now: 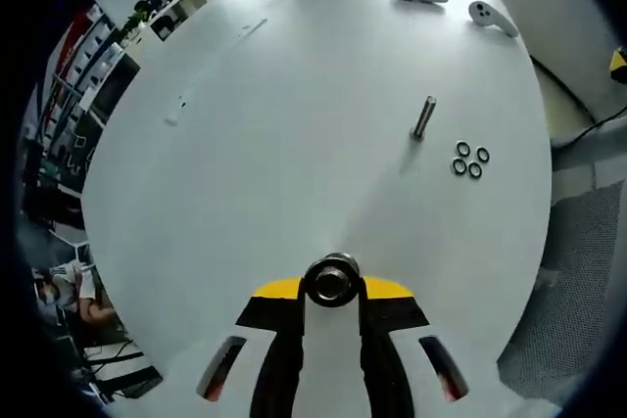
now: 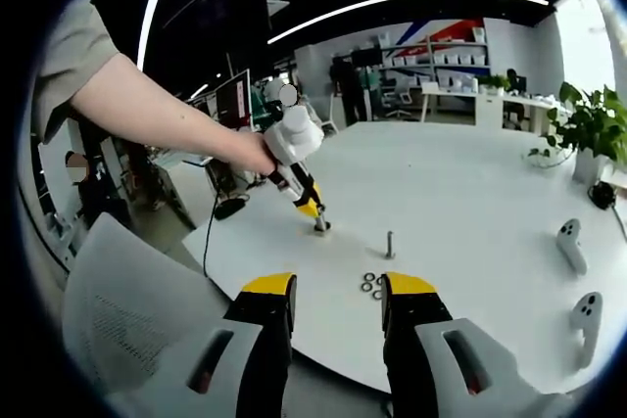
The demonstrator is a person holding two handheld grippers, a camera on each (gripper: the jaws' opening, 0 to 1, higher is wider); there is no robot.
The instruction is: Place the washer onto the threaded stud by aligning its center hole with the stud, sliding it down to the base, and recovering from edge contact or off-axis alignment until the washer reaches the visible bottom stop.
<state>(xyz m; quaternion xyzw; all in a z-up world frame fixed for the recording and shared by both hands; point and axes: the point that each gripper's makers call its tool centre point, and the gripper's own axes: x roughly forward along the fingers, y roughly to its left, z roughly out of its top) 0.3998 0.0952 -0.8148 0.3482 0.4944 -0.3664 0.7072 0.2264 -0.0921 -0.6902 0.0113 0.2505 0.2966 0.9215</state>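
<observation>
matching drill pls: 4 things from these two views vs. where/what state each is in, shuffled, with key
Things:
1. left gripper
2. right gripper
3. threaded stud
4. loose washers

States:
A. open, holding nothing
B. clustered flat on the white table
C. shut on a round metal part
D. standing upright, nothing on it

Pairs: 1-C, 2-A, 3-D, 4-B
</observation>
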